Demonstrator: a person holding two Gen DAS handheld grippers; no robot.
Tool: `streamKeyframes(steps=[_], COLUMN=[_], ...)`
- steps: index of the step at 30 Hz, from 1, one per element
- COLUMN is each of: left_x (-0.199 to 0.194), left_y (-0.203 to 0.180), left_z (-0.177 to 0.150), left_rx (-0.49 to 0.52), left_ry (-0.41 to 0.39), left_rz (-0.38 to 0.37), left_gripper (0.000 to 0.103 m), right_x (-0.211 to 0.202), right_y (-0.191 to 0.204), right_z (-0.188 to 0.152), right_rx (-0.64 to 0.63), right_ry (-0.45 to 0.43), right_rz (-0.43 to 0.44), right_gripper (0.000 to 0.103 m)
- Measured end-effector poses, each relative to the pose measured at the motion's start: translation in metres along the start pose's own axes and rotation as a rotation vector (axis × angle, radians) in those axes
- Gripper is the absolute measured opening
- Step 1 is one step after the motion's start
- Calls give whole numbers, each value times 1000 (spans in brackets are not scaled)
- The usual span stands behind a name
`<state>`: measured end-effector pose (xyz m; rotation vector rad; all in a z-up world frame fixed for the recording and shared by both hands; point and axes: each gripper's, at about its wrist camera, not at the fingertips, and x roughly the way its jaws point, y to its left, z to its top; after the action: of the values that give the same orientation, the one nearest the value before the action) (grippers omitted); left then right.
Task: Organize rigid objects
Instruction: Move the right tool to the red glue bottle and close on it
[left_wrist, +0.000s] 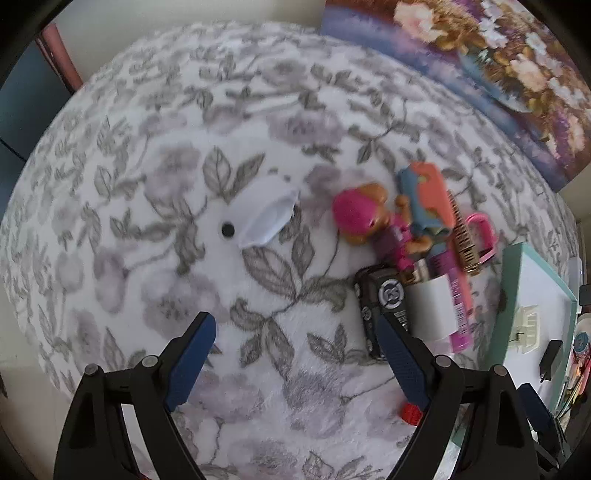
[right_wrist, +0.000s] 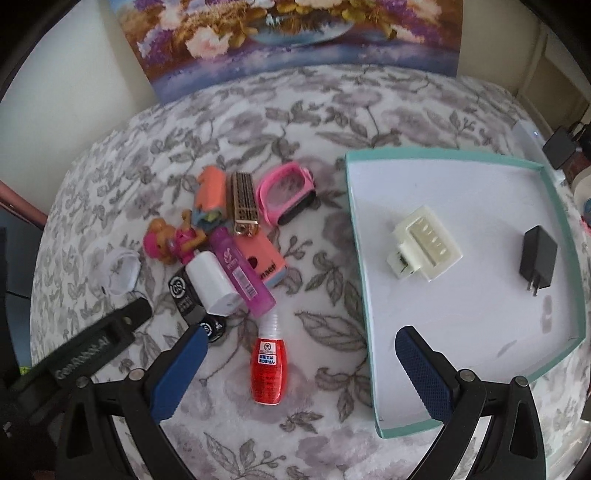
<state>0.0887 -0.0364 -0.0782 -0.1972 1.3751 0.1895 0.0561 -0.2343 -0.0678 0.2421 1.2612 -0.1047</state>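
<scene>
Both tools hang spread and empty above a floral grey-and-white blanket (right_wrist: 332, 110): the left tool (left_wrist: 295, 339) over bare cloth, the right tool (right_wrist: 299, 354) astride a red bottle (right_wrist: 269, 363) without touching it. Largest of the rest, a floral painting (right_wrist: 295, 33) leans at the far edge. To the right lies a teal-rimmed tray (right_wrist: 554, 192) holding a cream plastic block (right_wrist: 424, 242) and, well apart from it, a black plug adapter (right_wrist: 537, 256). Left of the tray sits a touching heap: pink band (right_wrist: 286, 192), salmon box (right_wrist: 262, 260), purple tube (right_wrist: 242, 271), white charger (right_wrist: 210, 284), gold comb (right_wrist: 243, 205), pink-hatted toy figure (right_wrist: 170, 242), orange-and-blue toy (right_wrist: 210, 197), and black pieces (right_wrist: 184, 295) underneath. A small white cap (right_wrist: 120, 275) lies just left of the heap.
</scene>
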Motion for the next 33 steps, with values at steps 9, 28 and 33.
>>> streamKeyframes(steps=[9,28,33], left_x=[5,9,9], left_y=[27,29,23], left_z=[-1,0,2], left_rx=[-102,-101,-94], left_ry=[17,36,33], left_rz=[1,-25,-40], left_gripper=[89,89,89], right_x=[6,48,51], right_y=[10,33,36], right_z=[-4,-31,-34], right_rx=[-35,-138,-142], right_ry=[26,150,137], right_rz=[24,-18,-25], right_gripper=[88,40,33])
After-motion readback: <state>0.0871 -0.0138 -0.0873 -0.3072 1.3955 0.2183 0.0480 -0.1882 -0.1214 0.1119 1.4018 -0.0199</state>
